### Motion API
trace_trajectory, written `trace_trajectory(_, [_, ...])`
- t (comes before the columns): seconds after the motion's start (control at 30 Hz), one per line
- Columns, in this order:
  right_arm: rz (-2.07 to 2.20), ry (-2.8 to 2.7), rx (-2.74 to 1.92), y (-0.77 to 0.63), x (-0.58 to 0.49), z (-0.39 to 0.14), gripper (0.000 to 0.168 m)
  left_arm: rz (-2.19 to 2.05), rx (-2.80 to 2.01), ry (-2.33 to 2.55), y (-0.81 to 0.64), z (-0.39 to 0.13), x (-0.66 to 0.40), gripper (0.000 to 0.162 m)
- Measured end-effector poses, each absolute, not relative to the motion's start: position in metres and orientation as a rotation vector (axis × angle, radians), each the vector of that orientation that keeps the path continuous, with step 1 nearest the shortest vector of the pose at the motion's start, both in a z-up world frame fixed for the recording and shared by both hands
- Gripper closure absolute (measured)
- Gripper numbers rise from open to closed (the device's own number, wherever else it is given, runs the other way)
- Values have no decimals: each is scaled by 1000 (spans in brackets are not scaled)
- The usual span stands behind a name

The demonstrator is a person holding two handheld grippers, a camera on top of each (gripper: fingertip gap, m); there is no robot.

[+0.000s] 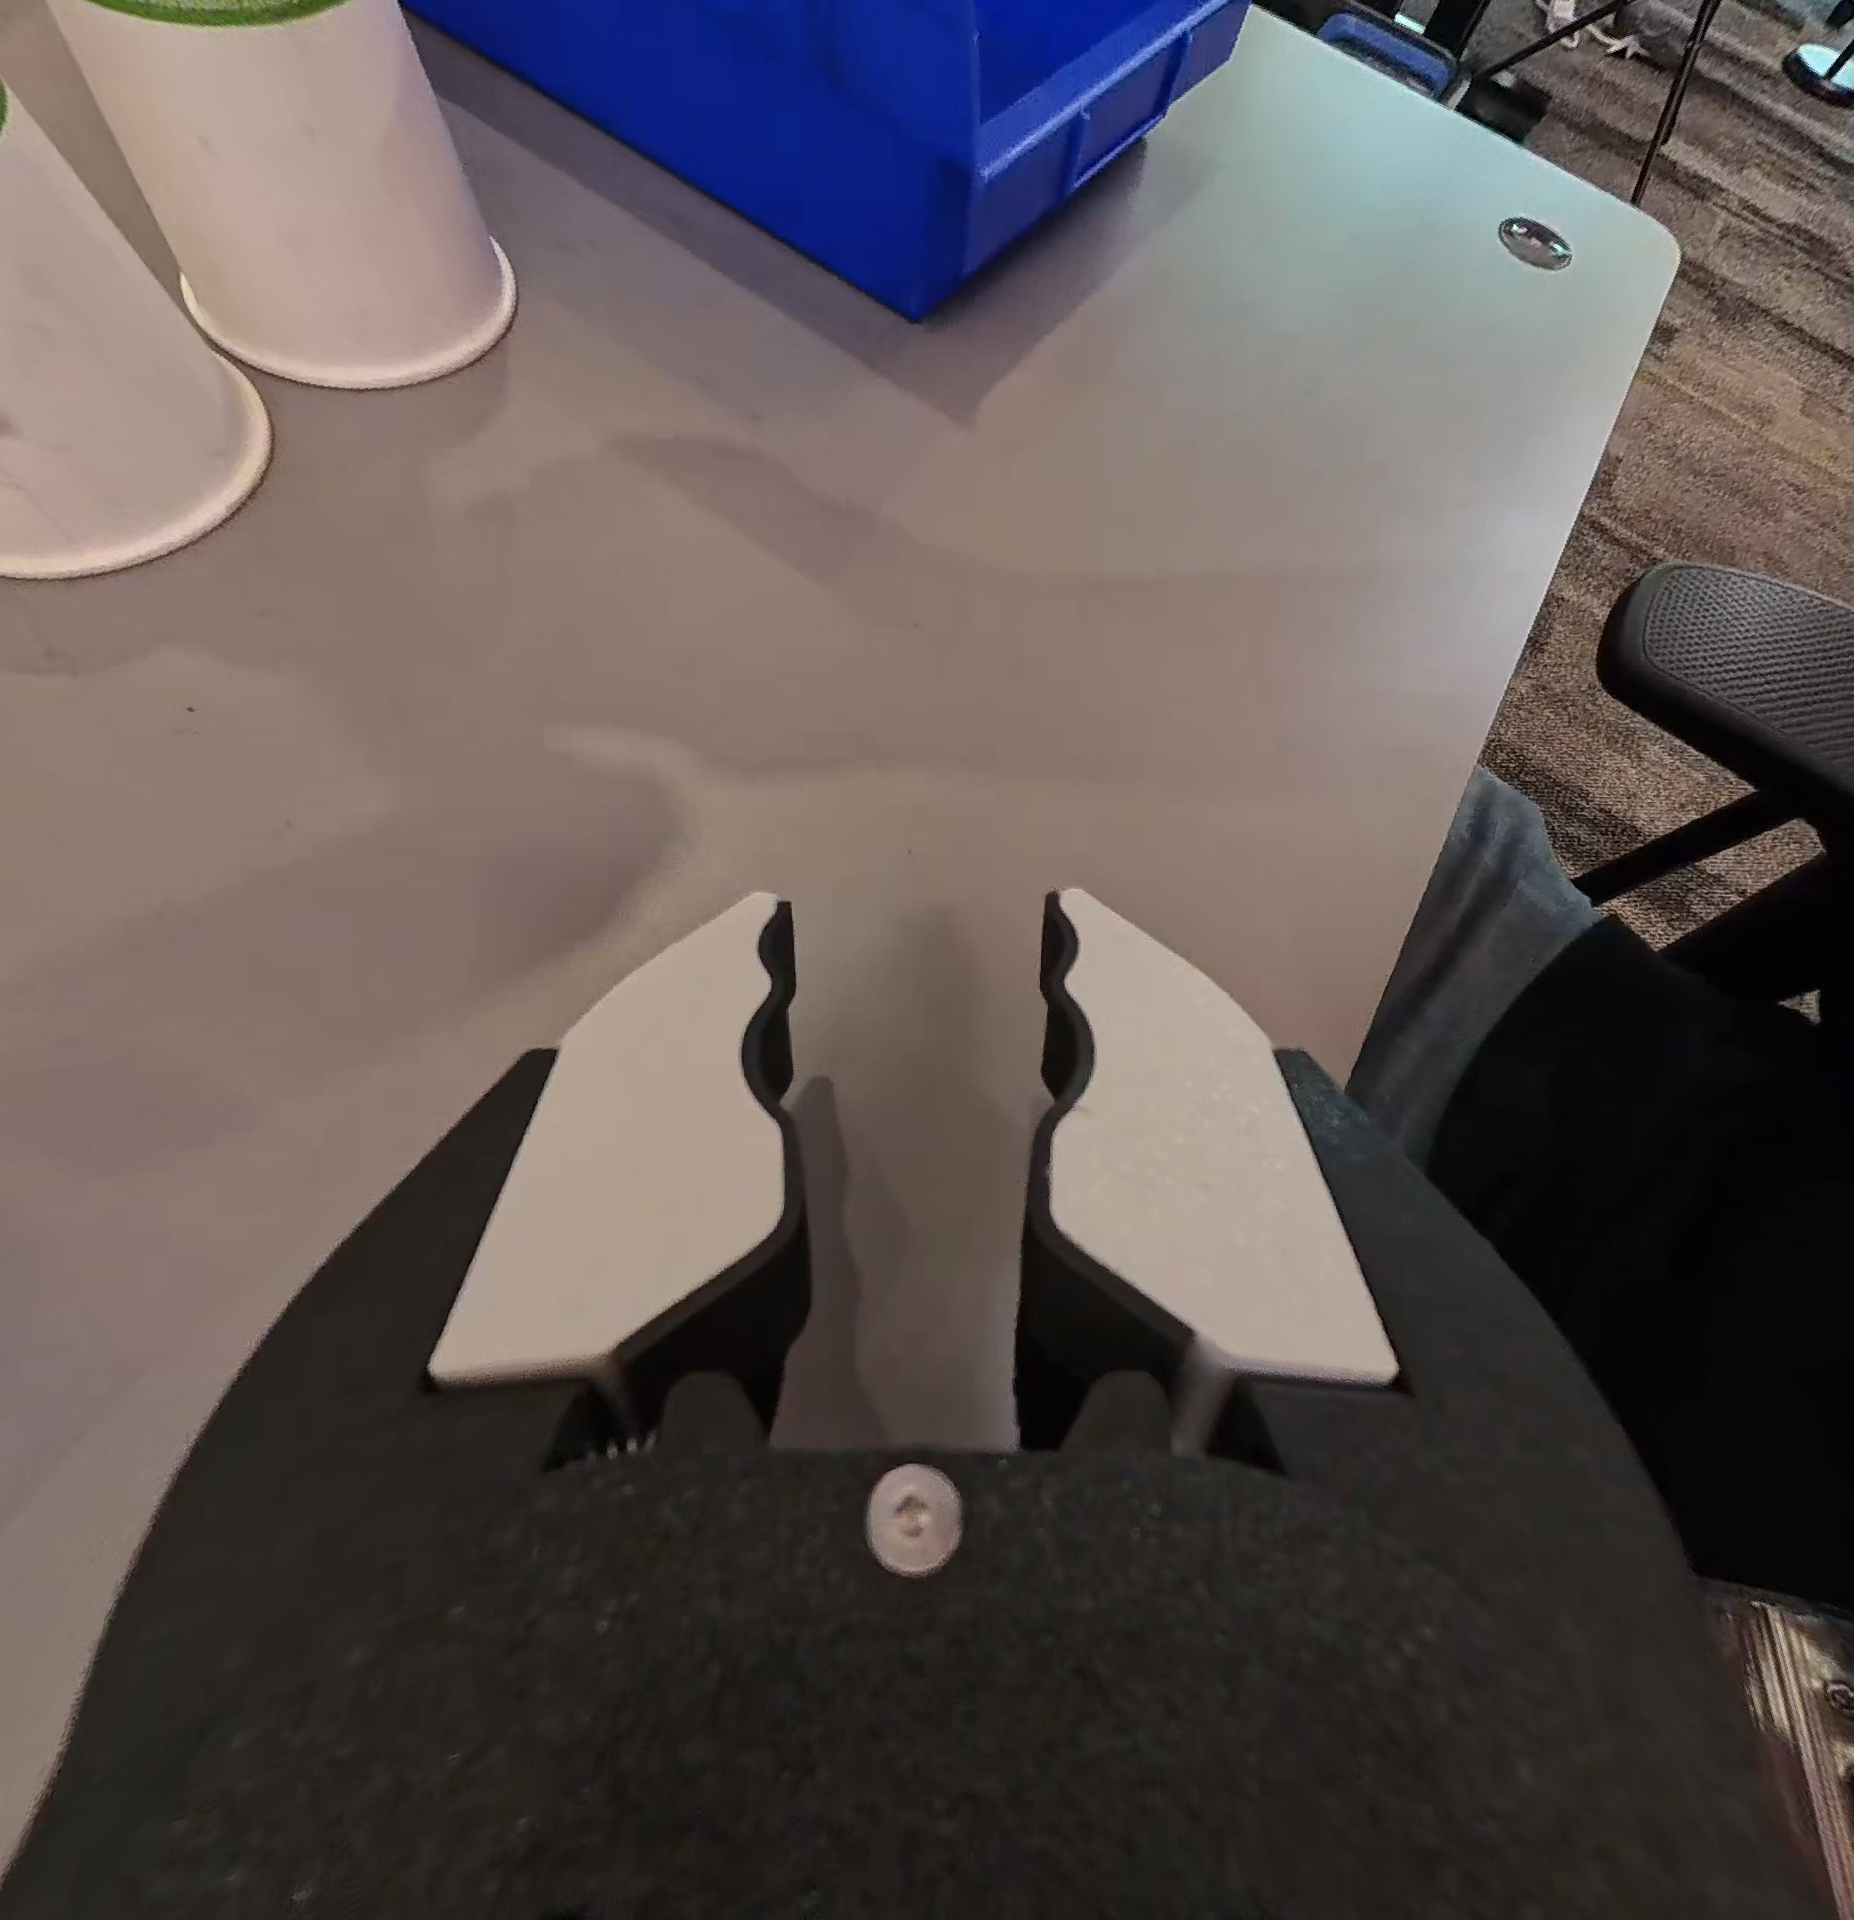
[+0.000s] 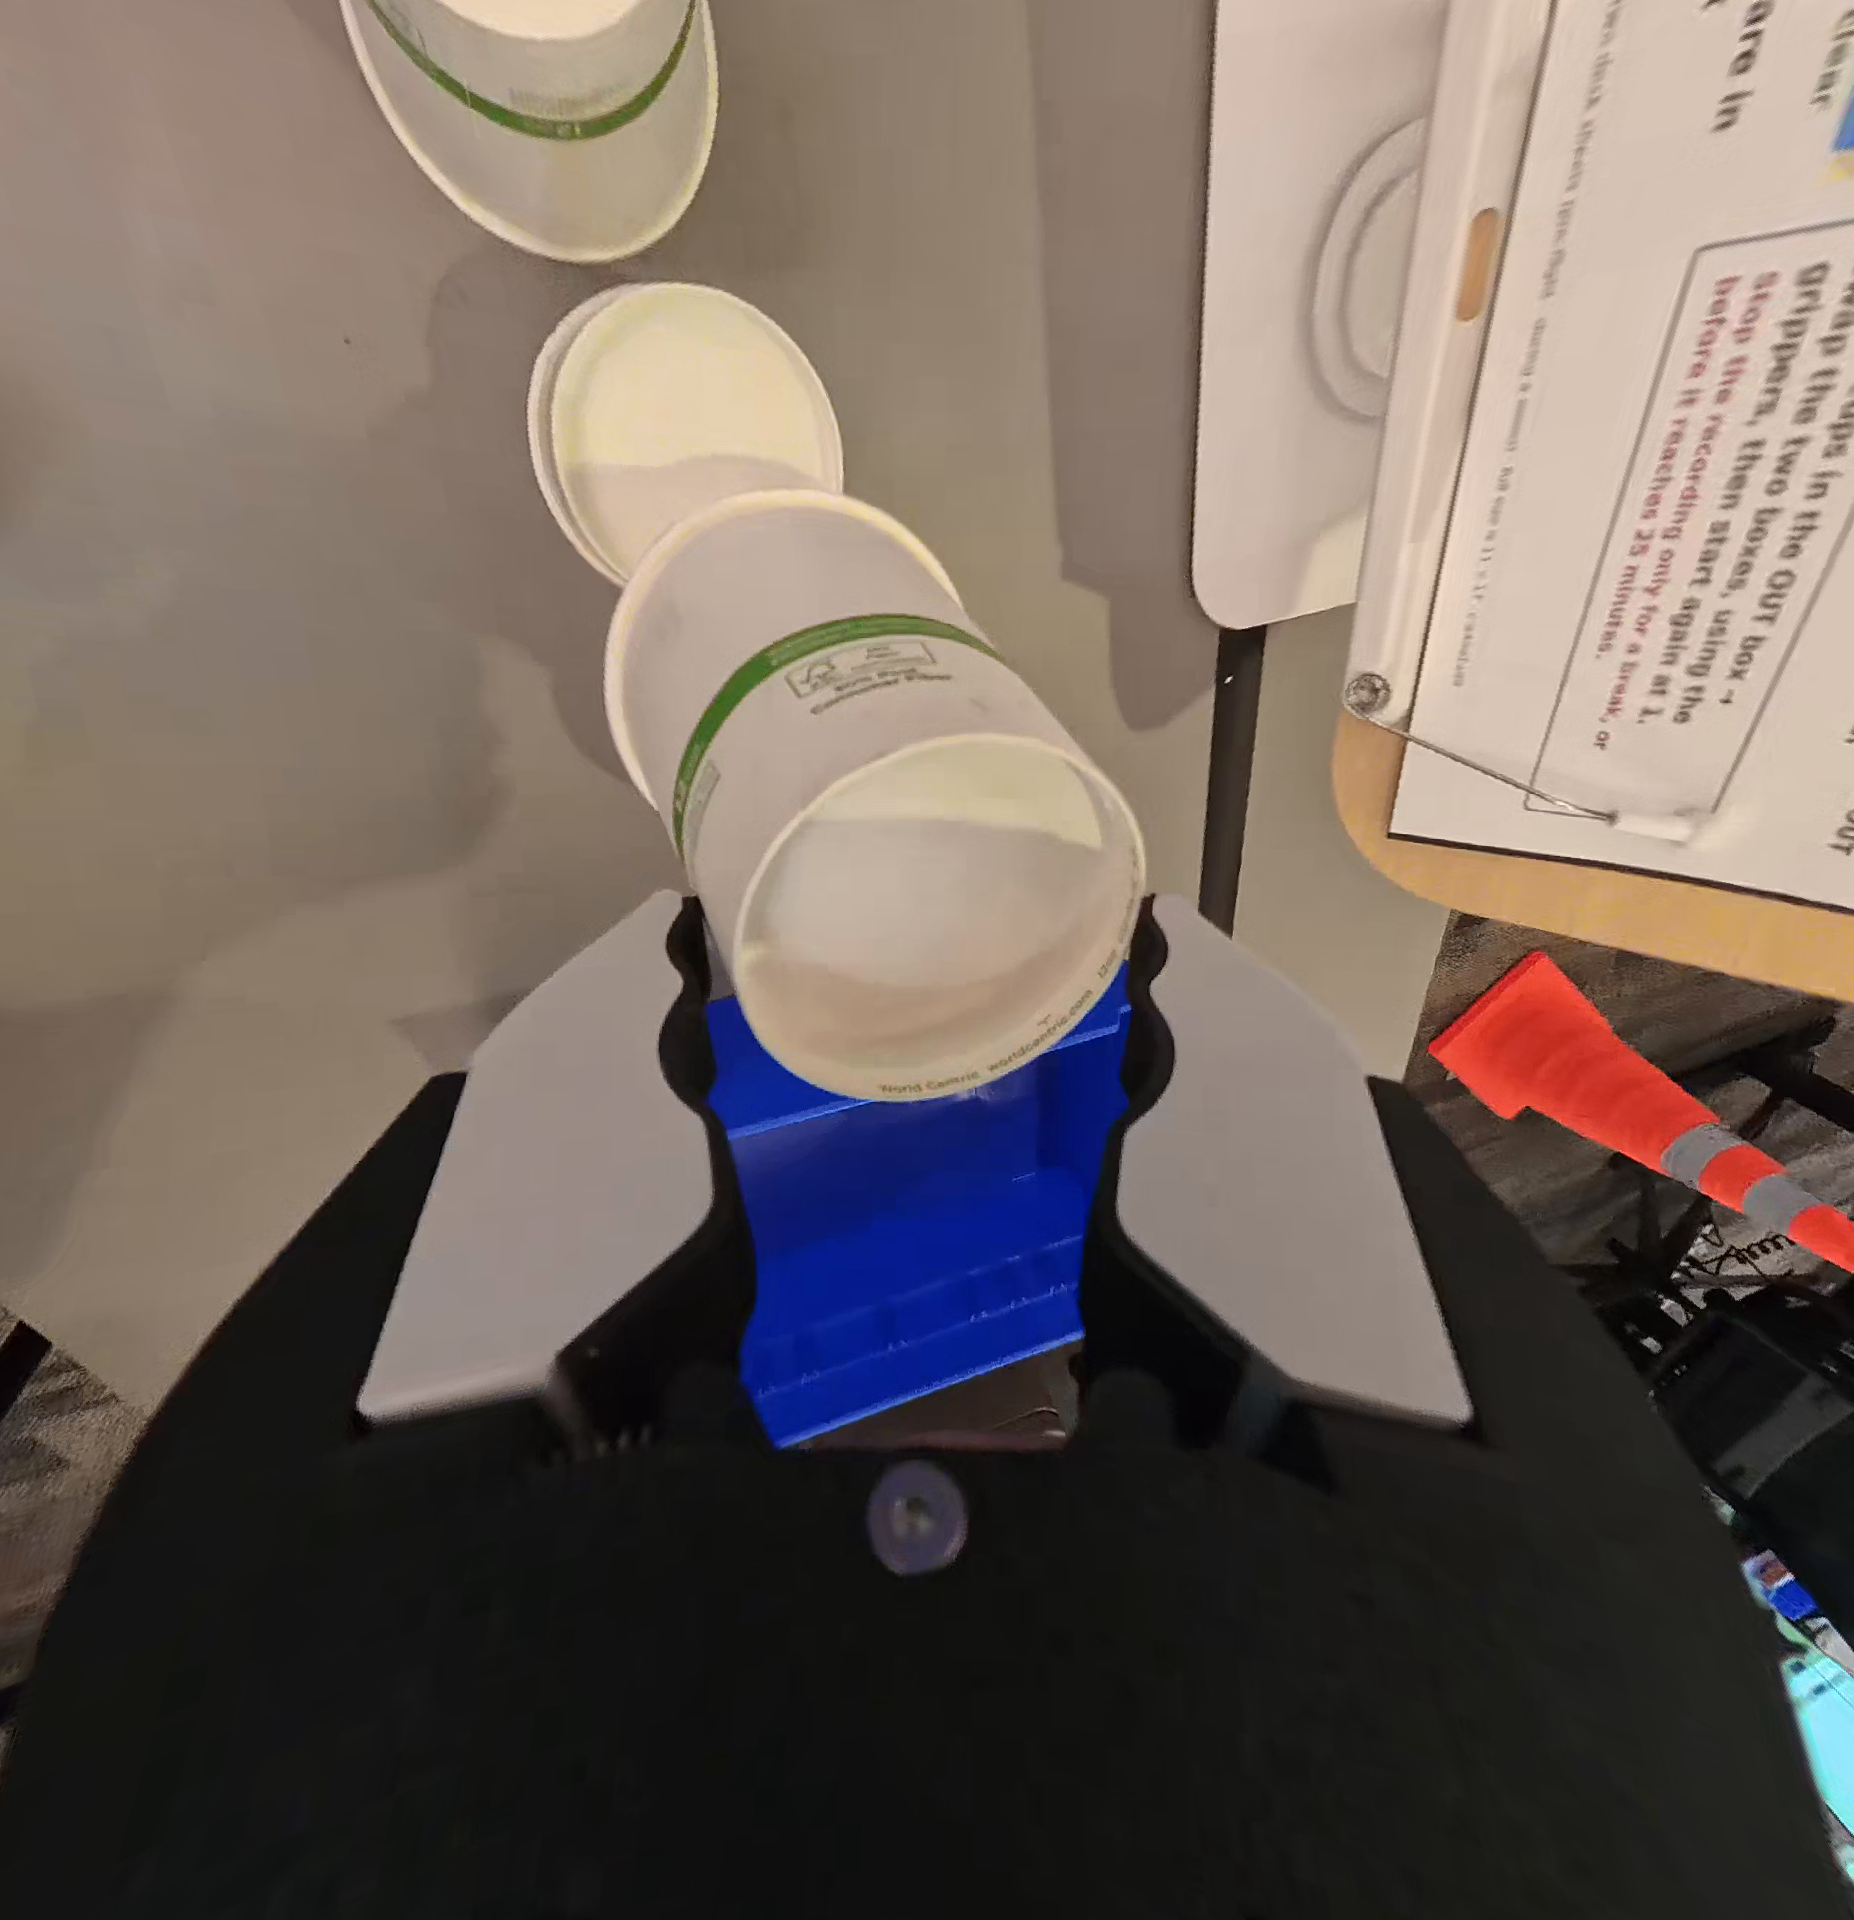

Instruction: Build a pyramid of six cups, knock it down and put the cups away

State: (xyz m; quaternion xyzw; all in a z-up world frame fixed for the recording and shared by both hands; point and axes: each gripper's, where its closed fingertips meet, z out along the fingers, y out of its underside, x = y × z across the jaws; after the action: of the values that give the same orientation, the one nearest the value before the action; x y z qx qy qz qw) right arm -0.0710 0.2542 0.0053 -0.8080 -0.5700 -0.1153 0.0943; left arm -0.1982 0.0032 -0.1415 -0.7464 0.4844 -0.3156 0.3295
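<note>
Claw (image 2: 918,935) around tilted cup (image 2: 850,748)

Black tongs (image 1: 918,925), grey finger plates

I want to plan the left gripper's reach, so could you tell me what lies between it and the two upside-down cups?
Only bare grey table, as the left wrist view shows. The left gripper is open and empty, and the cups stand ahead to its left.

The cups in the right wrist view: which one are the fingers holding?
The green-banded cup nearest the camera, its closed bottom between the right gripper fingers. The two other cups sit on the table beyond it, untouched.
</note>
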Motion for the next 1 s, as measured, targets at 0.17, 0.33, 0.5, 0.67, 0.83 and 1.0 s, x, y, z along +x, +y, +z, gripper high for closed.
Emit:
trace_trajectory(0.17, [-349,-1737,-2418,258,-74,-5,91,-839,-1967,1291,2,-146,-198,116])
trace_trajectory(0.33, [-342,-1744,-2391,260,-77,-2,87,-858,-1980,1296,0,-148,-197,115])
trace_trajectory(0.5, [-271,-1604,-2222,246,-83,53,83,-875,-1968,1292,2,-145,-199,112])
trace_trajectory(0.67, [115,-1246,-1827,169,-108,82,89,-924,-1939,1208,14,-131,-205,113])
trace_trajectory(0.83, [681,-700,-1742,87,-129,-14,95,-975,-1911,1165,29,-121,-212,113])
trace_trajectory(1.0, [732,-461,-1797,52,-132,-105,96,-1075,-1848,1259,27,-95,-218,118])
